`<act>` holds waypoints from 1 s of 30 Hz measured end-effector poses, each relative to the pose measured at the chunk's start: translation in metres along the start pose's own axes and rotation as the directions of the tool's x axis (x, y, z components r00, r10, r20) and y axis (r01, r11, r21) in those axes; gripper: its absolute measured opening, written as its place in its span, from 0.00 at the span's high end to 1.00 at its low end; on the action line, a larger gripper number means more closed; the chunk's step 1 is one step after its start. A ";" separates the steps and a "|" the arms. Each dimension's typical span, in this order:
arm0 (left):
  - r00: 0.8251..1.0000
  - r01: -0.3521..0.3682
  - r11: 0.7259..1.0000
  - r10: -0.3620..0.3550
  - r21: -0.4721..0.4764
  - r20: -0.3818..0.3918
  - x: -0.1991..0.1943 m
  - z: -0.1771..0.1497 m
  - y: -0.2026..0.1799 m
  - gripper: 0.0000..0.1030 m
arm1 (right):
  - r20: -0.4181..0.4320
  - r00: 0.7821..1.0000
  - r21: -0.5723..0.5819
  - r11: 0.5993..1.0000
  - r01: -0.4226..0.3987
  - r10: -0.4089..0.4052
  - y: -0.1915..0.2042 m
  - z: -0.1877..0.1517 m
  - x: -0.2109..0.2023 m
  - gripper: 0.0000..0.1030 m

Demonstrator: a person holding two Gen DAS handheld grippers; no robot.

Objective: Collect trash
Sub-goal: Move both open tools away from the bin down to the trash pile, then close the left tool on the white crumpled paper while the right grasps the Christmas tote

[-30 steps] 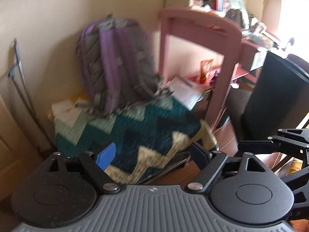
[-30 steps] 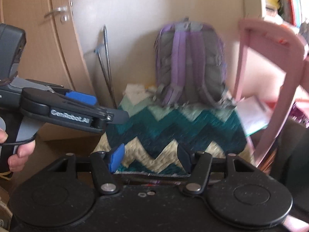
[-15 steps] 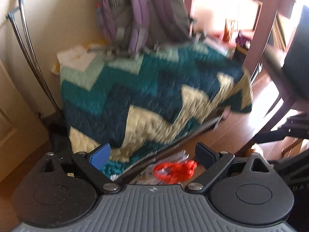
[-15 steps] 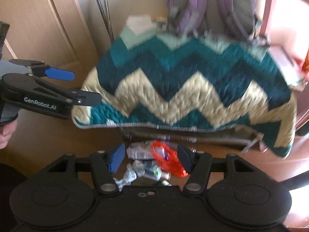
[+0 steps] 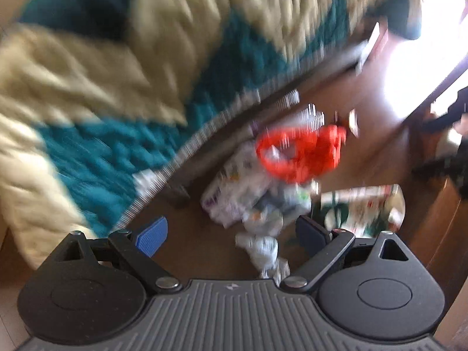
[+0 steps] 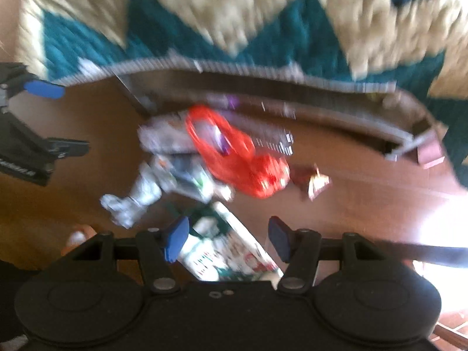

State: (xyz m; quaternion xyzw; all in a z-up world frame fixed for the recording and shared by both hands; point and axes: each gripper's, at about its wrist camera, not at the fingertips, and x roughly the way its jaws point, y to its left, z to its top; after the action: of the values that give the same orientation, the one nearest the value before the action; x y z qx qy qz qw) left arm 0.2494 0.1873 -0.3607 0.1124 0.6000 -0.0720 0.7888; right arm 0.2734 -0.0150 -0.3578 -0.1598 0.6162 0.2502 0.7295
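Both tongs, the left gripper [image 5: 231, 234] and the right gripper [image 6: 226, 238], gape wide and hold nothing, so collecting has not begun. All the trash lies on the floor beside the orange bag [image 6: 242, 158]: crumpled wrappers [image 6: 140, 196], a printed packet [image 6: 231, 251]. Motion blur hides details.

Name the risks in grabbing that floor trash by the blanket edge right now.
1. Both views are blurred, so the left gripper or right gripper may land off target.
2. The red mesh bag lies tangled over wrappers; a finger could snag it.
3. The quilt hangs close and could get pinched.
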 end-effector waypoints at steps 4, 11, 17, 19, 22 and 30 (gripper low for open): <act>0.993 0.041 0.999 -0.042 -0.012 -0.113 0.053 -0.015 -0.001 0.08 | -0.105 0.994 -0.036 0.999 0.032 -0.036 -0.011 -0.009 0.050 0.42; 0.958 0.076 0.979 -0.124 -0.189 -0.257 0.133 -0.037 0.014 0.08 | -0.245 0.968 -0.120 0.992 0.032 -0.061 -0.019 -0.026 0.119 0.42; 0.933 0.089 0.951 -0.183 -0.295 -0.310 0.185 -0.052 0.017 0.08 | -0.300 0.952 -0.194 0.981 0.000 -0.059 -0.015 -0.025 0.163 0.44; 0.925 0.096 0.941 -0.204 -0.325 -0.320 0.196 -0.055 0.016 0.08 | -0.310 0.949 -0.214 0.977 -0.013 -0.055 -0.014 -0.023 0.176 0.44; 0.921 0.108 0.933 -0.224 -0.344 -0.318 0.208 -0.058 0.014 0.08 | -0.332 0.942 -0.241 0.970 -0.026 -0.057 -0.011 -0.020 0.192 0.44; 0.906 0.095 0.919 -0.239 -0.382 -0.350 0.232 -0.068 0.009 0.25 | -0.357 0.929 -0.270 0.963 -0.002 -0.098 0.002 -0.007 0.213 0.51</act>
State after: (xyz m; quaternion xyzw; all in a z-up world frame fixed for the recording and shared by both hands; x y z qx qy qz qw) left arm 0.2514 0.2192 -0.6006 -0.0728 0.7553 -0.0069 0.6513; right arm 0.2913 0.0183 -0.5678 -0.3154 0.6984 0.2782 0.5791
